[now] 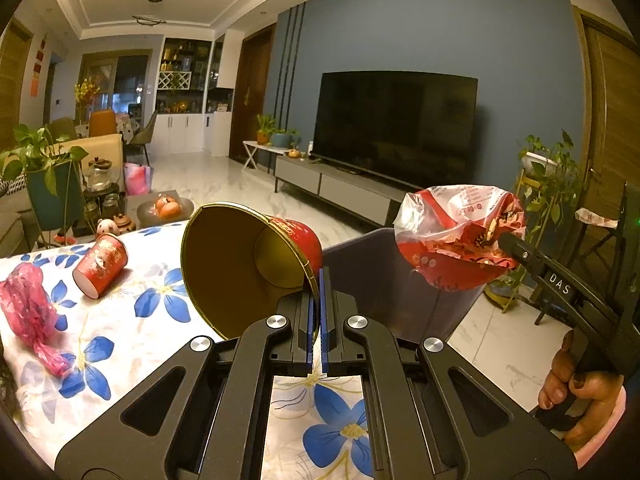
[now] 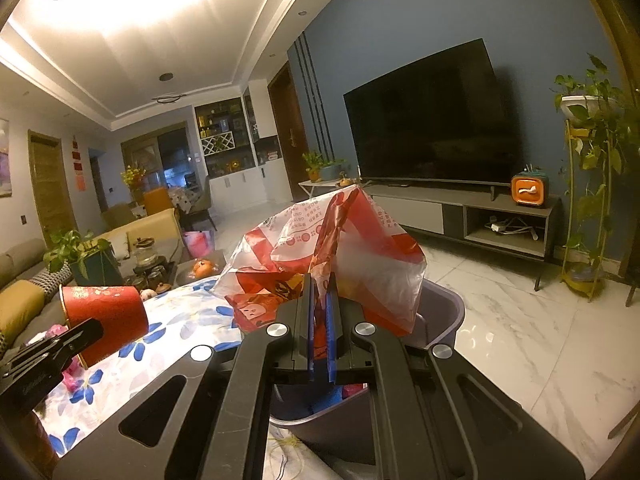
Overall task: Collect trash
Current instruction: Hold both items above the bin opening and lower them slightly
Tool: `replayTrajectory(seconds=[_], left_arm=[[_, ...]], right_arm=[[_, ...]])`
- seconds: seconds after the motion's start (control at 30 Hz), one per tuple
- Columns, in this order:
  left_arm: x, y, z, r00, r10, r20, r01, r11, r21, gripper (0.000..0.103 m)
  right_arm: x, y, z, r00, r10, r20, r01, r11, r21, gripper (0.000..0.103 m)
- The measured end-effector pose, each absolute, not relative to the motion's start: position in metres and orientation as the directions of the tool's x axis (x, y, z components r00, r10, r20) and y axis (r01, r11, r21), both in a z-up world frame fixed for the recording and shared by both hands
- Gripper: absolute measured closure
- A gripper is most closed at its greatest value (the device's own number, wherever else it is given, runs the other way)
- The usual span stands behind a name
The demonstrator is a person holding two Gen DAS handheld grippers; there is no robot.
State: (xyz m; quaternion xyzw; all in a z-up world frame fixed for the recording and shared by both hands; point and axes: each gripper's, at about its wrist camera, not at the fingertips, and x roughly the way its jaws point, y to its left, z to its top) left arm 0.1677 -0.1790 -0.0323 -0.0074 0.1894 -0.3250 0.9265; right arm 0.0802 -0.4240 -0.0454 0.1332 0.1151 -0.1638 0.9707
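Carrying both loads: the step in hand, I judge, is the drop into the bin.
Left gripper (image 1: pixel 319 304): fingers pinch the rim of the red paper cup (image 1: pixel 248 268), held above the bench (image 1: pixel 132 320).
Right gripper (image 2: pixel 320 312): fingers clamp the crumpled red-and-clear plastic bag (image 2: pixel 332 248).
Grey bin (image 2: pixel 440 320): just beyond the bench edge, right under the bag; let go only once each load hangs squarely over its mouth.
Left behind, farther left: second cup (image 1: pixel 101 265), pink bag (image 1: pixel 30 308).

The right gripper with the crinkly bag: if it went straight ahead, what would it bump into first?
Probably nothing soon. The right gripper, shut on the plastic bag, points out above the grey bin; beyond looks like open floor, though depth is hard to judge.
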Motion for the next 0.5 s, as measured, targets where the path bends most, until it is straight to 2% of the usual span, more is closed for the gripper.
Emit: replayTrajectory(seconds=[0.5], left_arm=[[0.177, -0.193, -0.033, 0.7, -0.62, -0.356, 0.617, 0.775, -0.137, 0.102]], right_arm=[[0.087, -0.426, -0.046, 0.909, -0.315, -0.275, 0.379, 0.898, 0.225, 0.097]])
